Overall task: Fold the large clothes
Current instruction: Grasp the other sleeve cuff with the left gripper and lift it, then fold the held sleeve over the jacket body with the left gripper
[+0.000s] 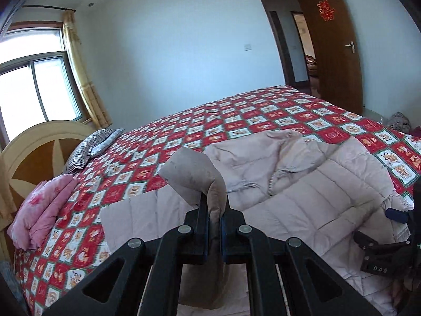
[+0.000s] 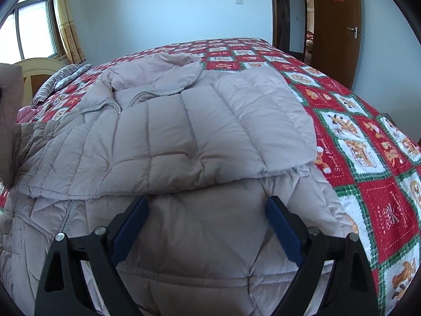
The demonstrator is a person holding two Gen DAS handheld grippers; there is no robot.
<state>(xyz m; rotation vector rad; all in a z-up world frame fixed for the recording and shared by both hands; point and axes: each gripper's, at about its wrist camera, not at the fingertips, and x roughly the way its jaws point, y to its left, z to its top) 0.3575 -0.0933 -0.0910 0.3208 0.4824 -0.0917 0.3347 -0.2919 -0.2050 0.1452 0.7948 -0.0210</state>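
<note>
A pale pink-beige quilted puffer jacket (image 1: 302, 192) lies front up on the bed, zipper and collar toward the far side. Its right sleeve (image 2: 263, 121) is folded across the chest. My left gripper (image 1: 214, 205) is shut on the jacket's left sleeve cuff (image 1: 189, 176) and holds it raised above the jacket; that raised sleeve shows at the left edge of the right wrist view (image 2: 10, 121). My right gripper (image 2: 208, 210) is open, its jaws wide apart just above the jacket's lower hem (image 2: 205, 237), holding nothing. It shows at the right edge of the left wrist view (image 1: 394, 226).
The bed carries a red, white and green patterned quilt (image 1: 236, 115). A pink folded blanket (image 1: 42, 210) and a striped pillow (image 1: 86, 150) lie near the headboard (image 1: 34, 147). A window with a curtain stands at the left, an open brown door (image 1: 334, 52) at the right.
</note>
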